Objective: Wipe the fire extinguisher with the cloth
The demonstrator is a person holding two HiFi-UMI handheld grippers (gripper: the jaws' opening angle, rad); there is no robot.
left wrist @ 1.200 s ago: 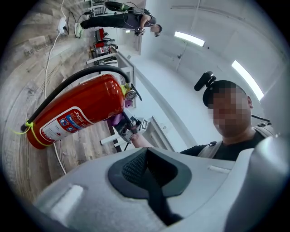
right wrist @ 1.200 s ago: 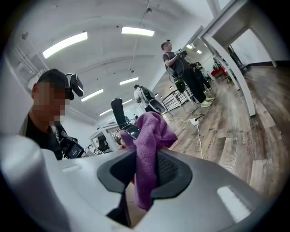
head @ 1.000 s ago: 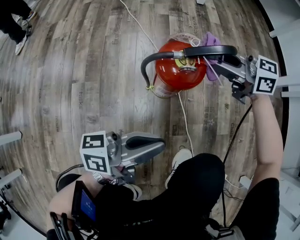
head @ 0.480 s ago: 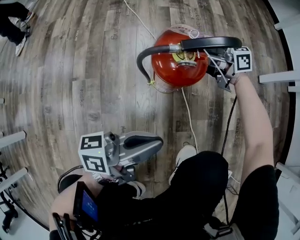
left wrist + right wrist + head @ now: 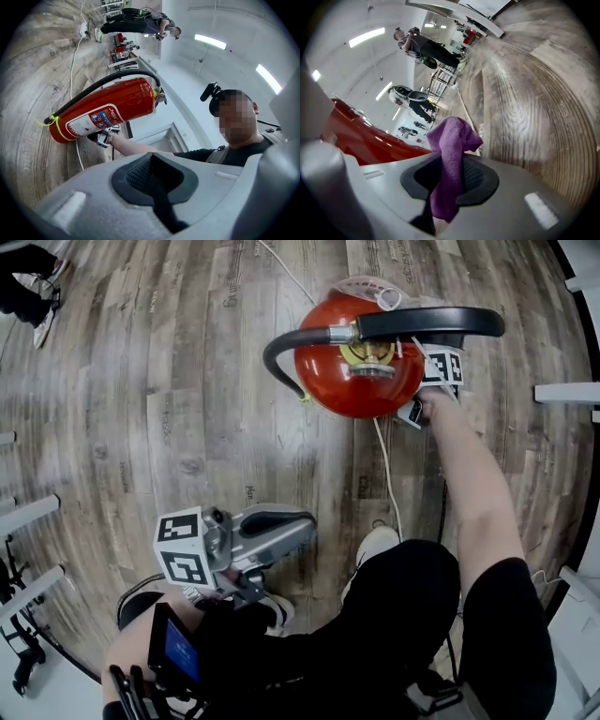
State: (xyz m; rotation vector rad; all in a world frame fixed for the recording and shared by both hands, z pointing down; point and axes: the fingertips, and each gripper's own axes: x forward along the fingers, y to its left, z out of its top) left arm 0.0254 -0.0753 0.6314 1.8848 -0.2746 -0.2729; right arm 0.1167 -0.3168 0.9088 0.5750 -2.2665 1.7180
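Observation:
The red fire extinguisher stands on the wood floor, seen from above, with its black handle and hose on top. My right gripper is low against the extinguisher's right side, shut on the purple cloth; the red body is right beside the jaws. In the head view the cloth is hidden. My left gripper hangs shut and empty near my knee, well apart from the extinguisher. The left gripper view shows the right gripper down by the label.
A white cable runs across the floor under the extinguisher, towards my shoe. White furniture legs stand at the right and left edges. Another person's feet are at the far top left.
My right gripper has dropped from beside the extinguisher's handle down along its right side and rolled over. The cloth has gone out of the head view. The left gripper sank a little.

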